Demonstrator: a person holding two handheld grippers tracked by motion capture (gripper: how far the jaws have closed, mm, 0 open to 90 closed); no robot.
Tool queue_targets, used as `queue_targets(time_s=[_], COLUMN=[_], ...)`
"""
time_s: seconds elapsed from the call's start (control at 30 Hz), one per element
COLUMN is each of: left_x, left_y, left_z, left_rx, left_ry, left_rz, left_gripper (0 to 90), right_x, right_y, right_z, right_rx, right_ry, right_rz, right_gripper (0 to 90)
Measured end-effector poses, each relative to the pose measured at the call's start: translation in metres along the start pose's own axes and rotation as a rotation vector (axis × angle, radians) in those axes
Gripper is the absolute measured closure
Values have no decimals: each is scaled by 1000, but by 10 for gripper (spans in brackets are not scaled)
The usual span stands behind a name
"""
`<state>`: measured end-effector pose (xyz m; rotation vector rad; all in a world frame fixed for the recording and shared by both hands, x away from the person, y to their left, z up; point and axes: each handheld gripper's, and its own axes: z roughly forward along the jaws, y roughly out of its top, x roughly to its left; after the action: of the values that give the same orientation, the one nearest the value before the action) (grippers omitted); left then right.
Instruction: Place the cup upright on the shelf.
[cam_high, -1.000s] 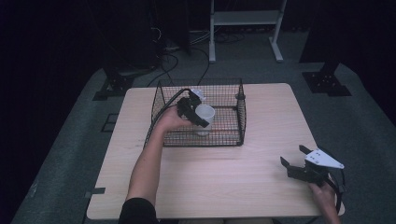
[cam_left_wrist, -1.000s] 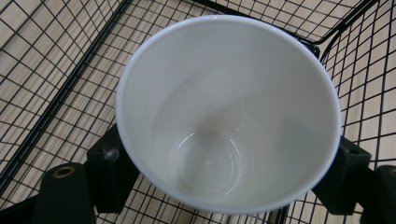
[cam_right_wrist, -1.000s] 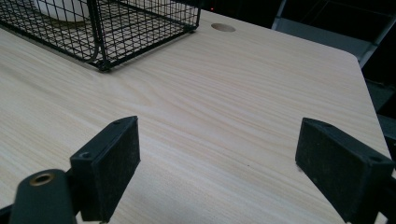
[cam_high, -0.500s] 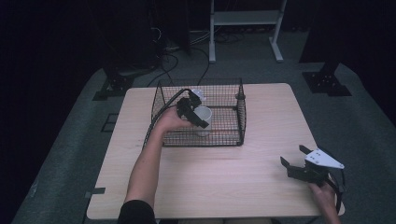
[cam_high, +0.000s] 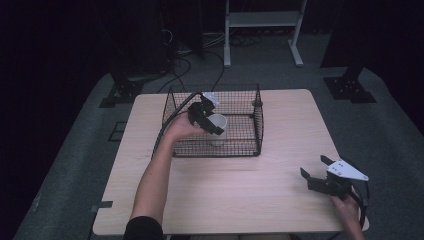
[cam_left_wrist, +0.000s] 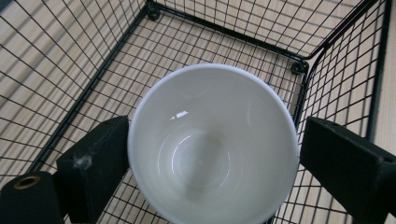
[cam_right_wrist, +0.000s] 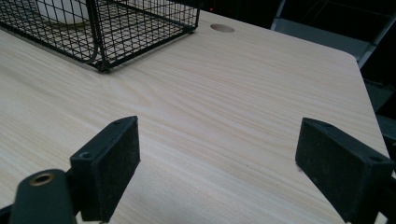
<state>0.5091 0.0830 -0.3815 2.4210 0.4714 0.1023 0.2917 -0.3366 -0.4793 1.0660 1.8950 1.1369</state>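
A white cup (cam_left_wrist: 212, 140) stands upright on the floor of a black wire basket (cam_high: 260, 115), its mouth toward the left gripper's camera. My left gripper (cam_left_wrist: 219, 128) reaches into the basket from the left, one jaw on each side of the cup (cam_high: 218, 121). Its jaws have just been opening. The left pad (cam_left_wrist: 100, 154) sits against the cup's wall, and a gap shows at the right pad (cam_left_wrist: 341, 158). My right gripper (cam_high: 315, 166) rests open over bare tabletop near the front right corner, nothing between its fingers (cam_right_wrist: 219, 128).
The basket stands at the back middle of the light wooden table (cam_high: 250, 190). In the right gripper view its near corner (cam_right_wrist: 100, 63) lies far left, with the cup (cam_right_wrist: 60, 11) behind the mesh. A cable hole (cam_right_wrist: 222, 28) is near the table's far edge.
The left hand and the cup have hardly shifted inside the basket. The right gripper has kept still.
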Motion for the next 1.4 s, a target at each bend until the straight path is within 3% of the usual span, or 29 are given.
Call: queue_targets(time_s=[0.27,0.4,1.03,1.4], left_x=[-3,-6,-22,-34], left_y=[0,-6,-14,-17], left_z=[-14,-24,-50,-63], left_rx=[-38,-88,-148,-144], left_ry=[4,22,59,95], left_rz=[-3,-10,16,41], left_gripper=[74,74,74,74], right_x=[0,0,0,0], right_y=[0,0,0,0], right_z=[0,0,0,1], right_rx=[1,1,5,5], right_ry=[1,0,-2,-3], right_rz=[1,2,2,1], right_gripper=[131,131,131,131])
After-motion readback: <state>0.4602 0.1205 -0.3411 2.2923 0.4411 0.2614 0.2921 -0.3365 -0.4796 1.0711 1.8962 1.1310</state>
